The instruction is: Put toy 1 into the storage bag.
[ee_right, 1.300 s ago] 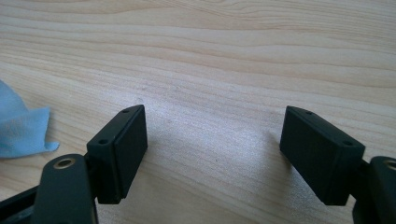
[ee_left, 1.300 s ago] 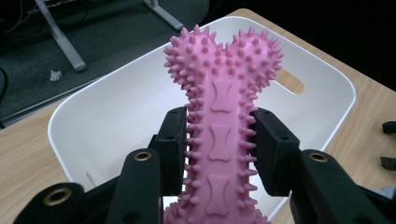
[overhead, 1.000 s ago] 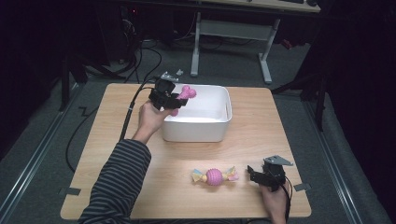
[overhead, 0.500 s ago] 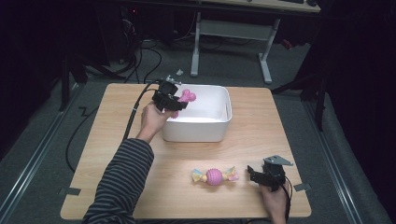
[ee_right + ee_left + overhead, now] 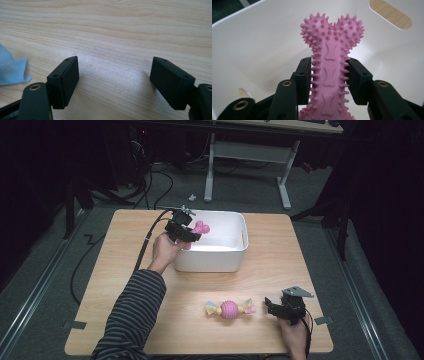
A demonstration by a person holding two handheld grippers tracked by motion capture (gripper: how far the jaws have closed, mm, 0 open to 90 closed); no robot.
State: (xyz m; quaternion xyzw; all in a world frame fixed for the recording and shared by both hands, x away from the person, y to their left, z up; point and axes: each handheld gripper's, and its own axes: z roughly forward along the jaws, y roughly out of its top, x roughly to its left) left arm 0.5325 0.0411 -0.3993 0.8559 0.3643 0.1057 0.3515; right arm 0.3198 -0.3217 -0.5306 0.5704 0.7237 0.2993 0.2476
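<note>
Bone toy sinking into the bin

Left gripper (image 5: 192,234), clamped on the pink spiky bone toy (image 5: 331,62), has dipped lower inside the white bin (image 5: 227,262) at twelve o'clock on the bench (image 5: 300,250); release looks near. Right gripper (image 5: 115,82) rests with its jaws apart.

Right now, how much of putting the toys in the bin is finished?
Nothing lies in the bin yet. The left tool holds the pink bone inside it, not released. The ball toy lies on the table, beside the open right tool.
</note>
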